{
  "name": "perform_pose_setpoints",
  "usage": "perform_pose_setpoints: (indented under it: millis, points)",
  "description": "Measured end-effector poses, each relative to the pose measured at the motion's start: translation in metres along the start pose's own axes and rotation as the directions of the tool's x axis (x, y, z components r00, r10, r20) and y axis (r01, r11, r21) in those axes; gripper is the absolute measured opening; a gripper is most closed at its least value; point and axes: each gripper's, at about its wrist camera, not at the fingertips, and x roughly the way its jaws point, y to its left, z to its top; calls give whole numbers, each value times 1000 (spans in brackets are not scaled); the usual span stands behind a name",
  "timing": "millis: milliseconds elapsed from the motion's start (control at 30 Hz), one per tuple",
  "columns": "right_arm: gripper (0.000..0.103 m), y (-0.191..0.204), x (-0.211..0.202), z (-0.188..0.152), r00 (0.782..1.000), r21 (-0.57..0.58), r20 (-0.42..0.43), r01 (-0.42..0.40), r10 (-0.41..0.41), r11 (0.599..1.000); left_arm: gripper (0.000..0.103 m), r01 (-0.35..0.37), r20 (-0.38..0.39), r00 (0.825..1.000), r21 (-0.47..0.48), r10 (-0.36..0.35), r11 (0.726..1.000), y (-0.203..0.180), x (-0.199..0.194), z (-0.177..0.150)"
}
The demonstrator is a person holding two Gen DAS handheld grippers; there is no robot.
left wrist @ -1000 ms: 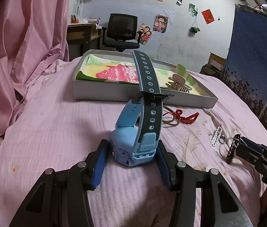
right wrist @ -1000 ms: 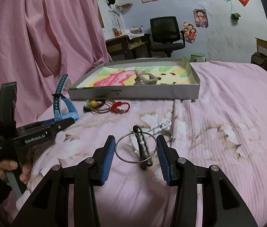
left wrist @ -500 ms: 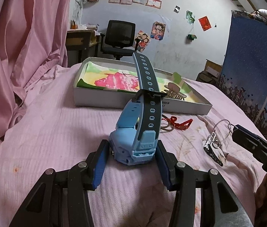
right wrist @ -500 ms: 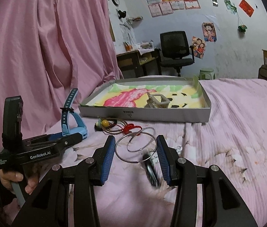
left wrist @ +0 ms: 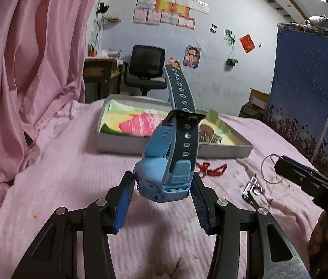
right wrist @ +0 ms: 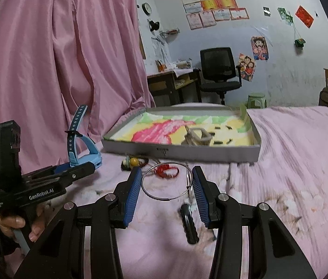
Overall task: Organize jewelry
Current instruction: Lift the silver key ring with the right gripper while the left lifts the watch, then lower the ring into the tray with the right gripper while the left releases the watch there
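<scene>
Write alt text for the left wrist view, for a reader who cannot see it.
The left claw grips a light blue watch by its case, its dark strap standing upright above a pink bedspread. Behind it lies a shallow grey box lined with a colourful drawing; a red cord and a metal ring lie to the right, beside the right claw.

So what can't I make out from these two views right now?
- Watch face: left wrist view, turned away from the camera.
- Items dangling from the key ring: right wrist view, motion-blurred.
- Clip in the box: both views, blurred and small.
- Beaded piece near the box: partly behind the right gripper finger.
</scene>
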Motion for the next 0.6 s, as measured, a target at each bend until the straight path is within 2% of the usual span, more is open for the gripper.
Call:
perform_pose_setpoints:
  millis: [300,600]
  points:
    - [40,1,10,31,997,-33,70,-6,8,999,46,-11,86,996,-1,11,1000,-4,4,34]
    - [40,-11,50,84,989,-41,148,12,-6,999,46,-20,182,983,13,18,1000,-11,30,83]
